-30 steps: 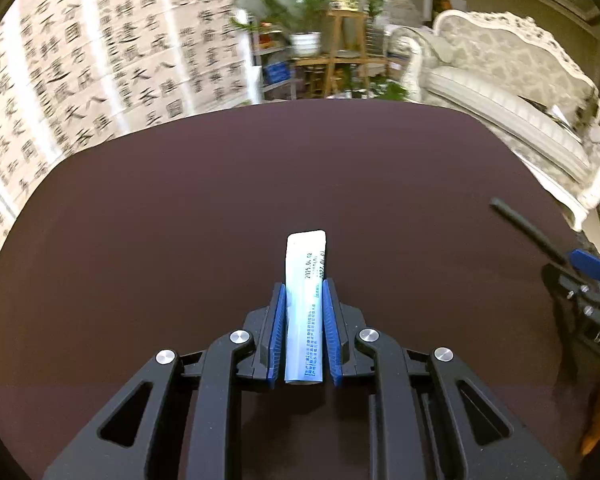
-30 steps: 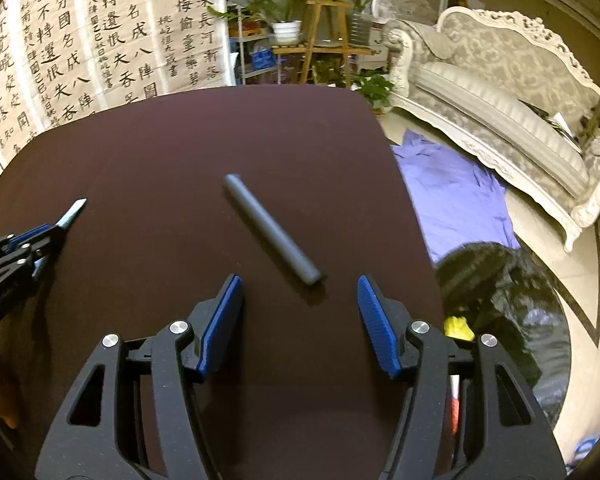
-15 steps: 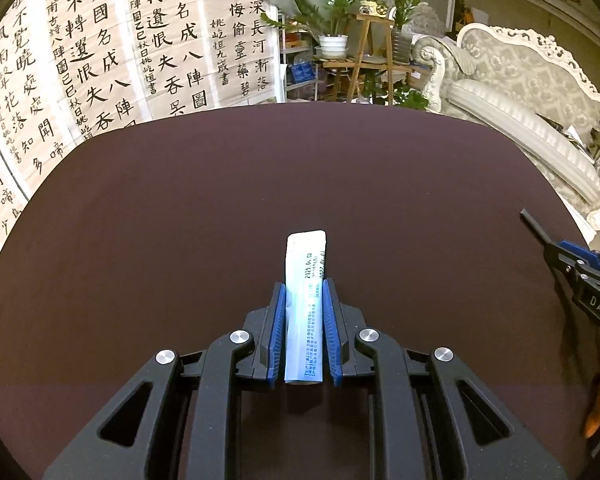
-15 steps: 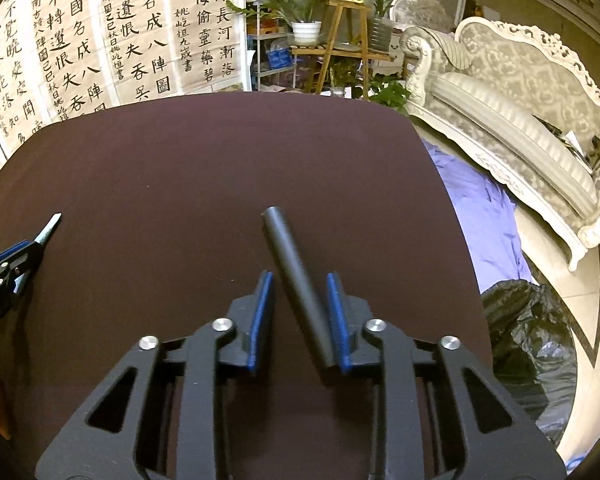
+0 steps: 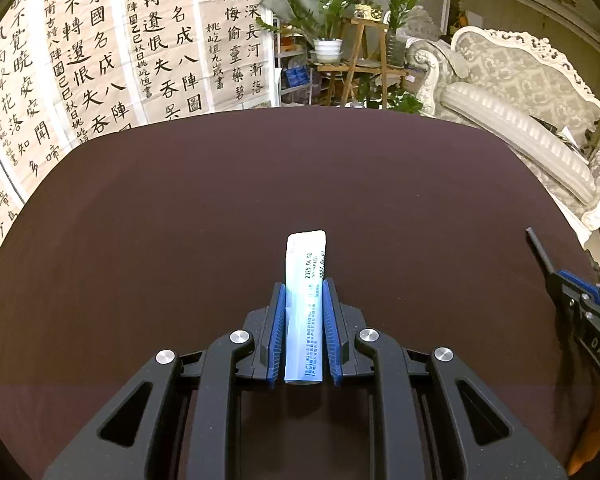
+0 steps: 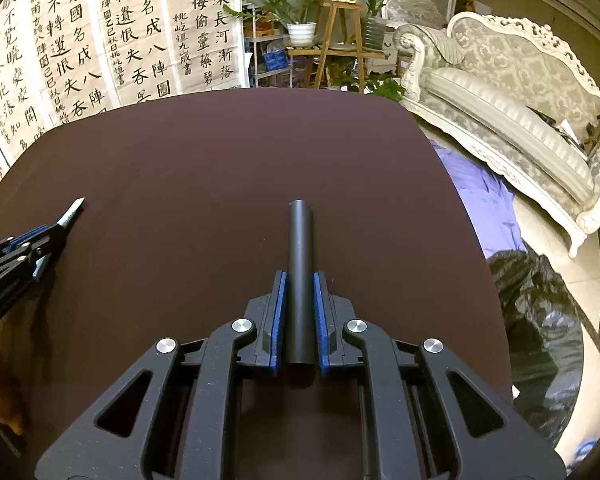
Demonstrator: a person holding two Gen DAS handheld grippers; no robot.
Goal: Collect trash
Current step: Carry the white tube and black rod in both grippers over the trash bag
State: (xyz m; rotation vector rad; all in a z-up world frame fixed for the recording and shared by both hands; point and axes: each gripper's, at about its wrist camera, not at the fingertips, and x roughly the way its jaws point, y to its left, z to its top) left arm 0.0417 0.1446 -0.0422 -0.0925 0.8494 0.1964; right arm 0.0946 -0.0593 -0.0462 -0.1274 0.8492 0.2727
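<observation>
Closing in, the right tool [image 6: 300,280] has just clamped its ribbed blue pads on the matte dark cylinder [image 6: 300,248] above the brown table [image 6: 180,184]; the left tool [image 5: 304,292] grips a flat white sachet [image 5: 305,264].

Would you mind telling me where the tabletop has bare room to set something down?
Nearly all of the dark table is bare, from both grippers to its far edge by the calligraphy sheets. Only the near edge is crowded: left gripper with its sachet, right gripper with its black tube.
</observation>
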